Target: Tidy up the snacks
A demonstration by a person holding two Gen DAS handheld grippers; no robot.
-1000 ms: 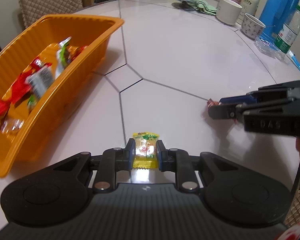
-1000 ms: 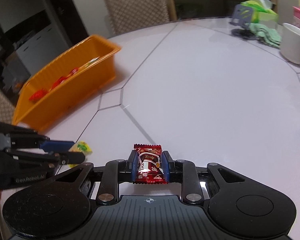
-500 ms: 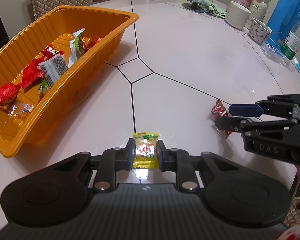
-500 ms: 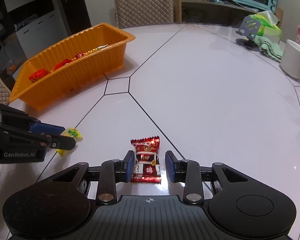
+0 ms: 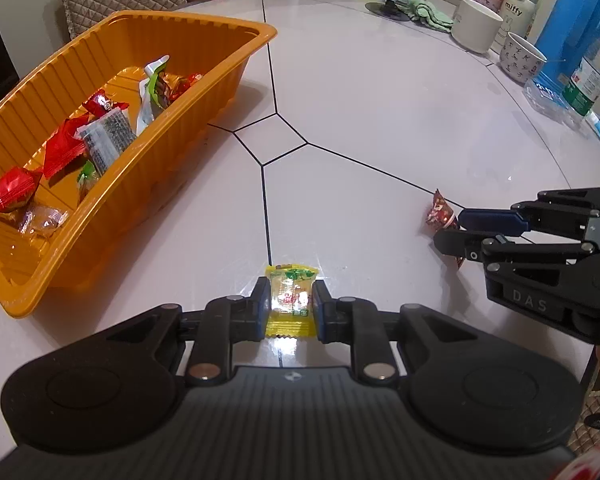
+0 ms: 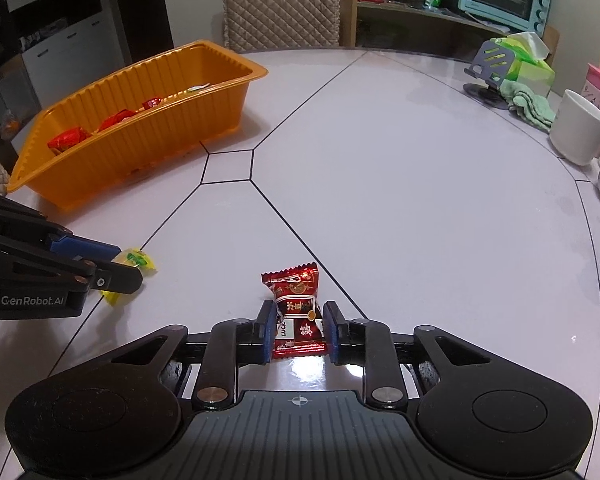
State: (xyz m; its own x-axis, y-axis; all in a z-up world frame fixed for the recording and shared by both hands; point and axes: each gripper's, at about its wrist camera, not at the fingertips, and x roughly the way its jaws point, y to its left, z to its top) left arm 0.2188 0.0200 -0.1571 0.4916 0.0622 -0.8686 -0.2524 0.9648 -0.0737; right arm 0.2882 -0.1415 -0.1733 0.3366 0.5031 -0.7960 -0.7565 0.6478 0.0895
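Orange tray (image 5: pixel 204 128) already holds several wrapped snacks; two left on the surface (image 5: pixel 380 120), both well right of the tray; left gripper (image 5: pixel 288 304) clamped on yellow candy (image 5: pixel 290 300); right gripper (image 6: pixel 298 330) closing around red candy (image 6: pixel 296 308); each wrapper's long axis runs along the fingers, pointing away.

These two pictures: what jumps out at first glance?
The bright orange tray at the table's left, with wrapped snacks lying in it. Nearer the camera, the left tool pinches a yellow candy against the white table, while the right tool is closing around a red candy.
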